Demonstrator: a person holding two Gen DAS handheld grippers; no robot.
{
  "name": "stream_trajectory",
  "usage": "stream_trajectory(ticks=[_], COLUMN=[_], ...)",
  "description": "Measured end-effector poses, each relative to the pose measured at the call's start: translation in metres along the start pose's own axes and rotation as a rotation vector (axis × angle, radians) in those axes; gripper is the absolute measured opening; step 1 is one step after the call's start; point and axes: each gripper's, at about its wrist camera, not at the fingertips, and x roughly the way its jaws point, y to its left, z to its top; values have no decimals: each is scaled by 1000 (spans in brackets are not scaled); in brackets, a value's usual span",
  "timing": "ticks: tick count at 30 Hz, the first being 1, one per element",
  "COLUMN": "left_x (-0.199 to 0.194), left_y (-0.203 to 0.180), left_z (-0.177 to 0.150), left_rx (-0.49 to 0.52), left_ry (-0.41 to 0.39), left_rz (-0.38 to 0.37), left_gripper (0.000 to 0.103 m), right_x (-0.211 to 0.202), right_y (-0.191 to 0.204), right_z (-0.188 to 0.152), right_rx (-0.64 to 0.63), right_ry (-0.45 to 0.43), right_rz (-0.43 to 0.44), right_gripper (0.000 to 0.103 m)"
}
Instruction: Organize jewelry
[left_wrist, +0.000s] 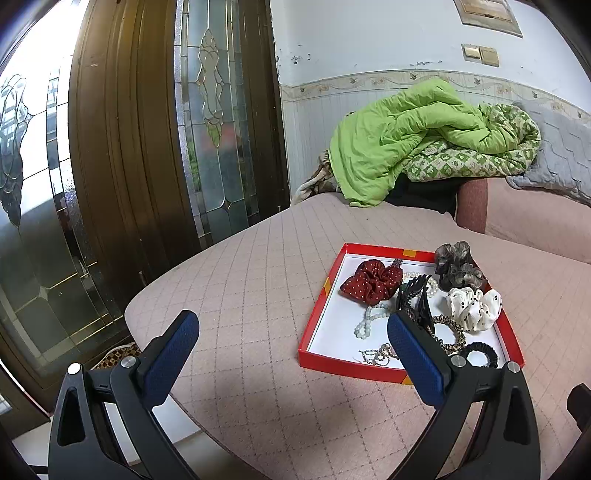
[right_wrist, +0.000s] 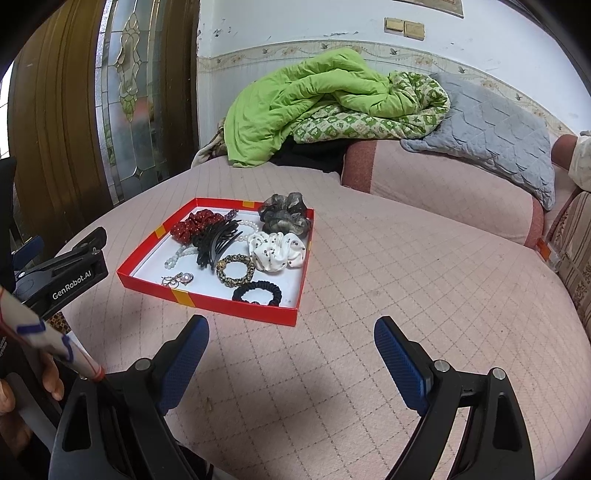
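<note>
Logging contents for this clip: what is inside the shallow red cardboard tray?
The red tray holds scrunchies, a black claw clip, hair ties, a pale bead bracelet and a pendant. White pearls run under the clip, partly hidden.

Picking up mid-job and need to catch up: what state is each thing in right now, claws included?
left claw: open, empty, above the bed
right claw: open, empty, short of the box
red box: lidless, flat on the bed
red scrunchie: in box, far left corner
black hair claw clip: in box, over the beads
white dotted scrunchie: in box
grey scrunchie: on far right corner
black hair tie: in box, near edge
</note>
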Motion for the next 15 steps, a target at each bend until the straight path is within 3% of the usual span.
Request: stream_trajectory(ticks=[15], left_x=[1], left_y=[1], left_z=[-1], left_rx=[4], left_ry=[0], left_rz=[2], left_gripper=[102], right_x=[1], right_y=[0], right_z=[-2], right_rx=[-6], right_ry=[8], right_rz=[3], right_gripper=[94])
